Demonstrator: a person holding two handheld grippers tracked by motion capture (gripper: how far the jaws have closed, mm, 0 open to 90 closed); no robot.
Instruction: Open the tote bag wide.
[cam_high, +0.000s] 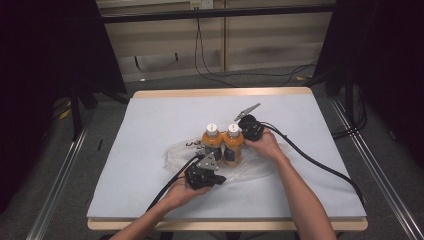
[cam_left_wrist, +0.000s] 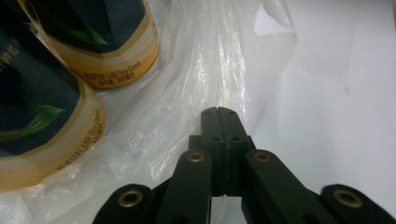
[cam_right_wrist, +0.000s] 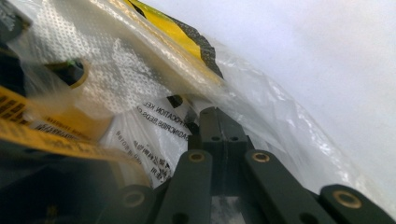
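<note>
At the lower centre of the high view, the left gripper (cam_high: 209, 172) lies low on the crinkled clear plastic bag (cam_high: 175, 154). In the left gripper view its jaws stand pressed together with the tips on the bag's film; whether a fold is pinched between them I cannot tell.

Just above, at mid-frame, two orange milk-tea bottles with white caps and dark labels (cam_high: 222, 142) stand upright, touching each other, on the bag where it spreads over the white table cover (cam_high: 150, 120).

Farther up and to the right, the right gripper (cam_high: 239, 134) sits against the bottles' far side. Its jaws are also closed, nosing into printed film.

Judging by this, the bottles are gathered on the bag, but the film looks flat around them. Lifting it up around them appears still to be done.
</note>
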